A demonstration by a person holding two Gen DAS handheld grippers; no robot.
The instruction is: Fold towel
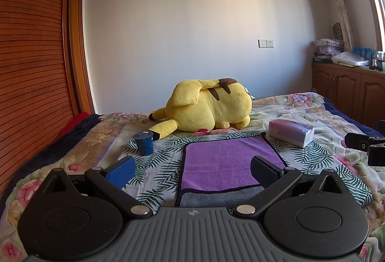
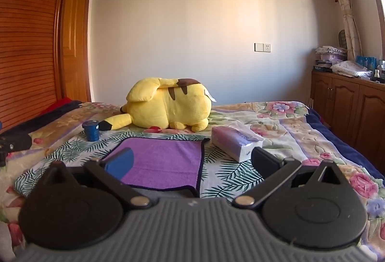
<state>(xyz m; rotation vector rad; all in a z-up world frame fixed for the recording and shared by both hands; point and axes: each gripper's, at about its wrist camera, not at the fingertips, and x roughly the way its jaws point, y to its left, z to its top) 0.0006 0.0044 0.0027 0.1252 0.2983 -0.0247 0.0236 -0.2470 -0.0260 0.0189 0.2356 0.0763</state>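
Observation:
A purple towel (image 1: 226, 160) with a dark border lies flat on the bed; its near edge shows a grey underside (image 1: 219, 198). It also shows in the right wrist view (image 2: 166, 160). My left gripper (image 1: 192, 169) is open and empty, above the towel's near left part. My right gripper (image 2: 192, 162) is open and empty, above the towel's near right corner. The right gripper's body shows at the right edge of the left wrist view (image 1: 368, 146).
A yellow plush toy (image 1: 209, 105) lies behind the towel. A blue cup (image 1: 144, 142) stands at the towel's far left. A tissue pack (image 1: 292, 132) lies at its far right. A leaf-print cloth (image 1: 156, 165) lies under the towel. Wooden cabinets (image 2: 349, 103) stand right of the bed.

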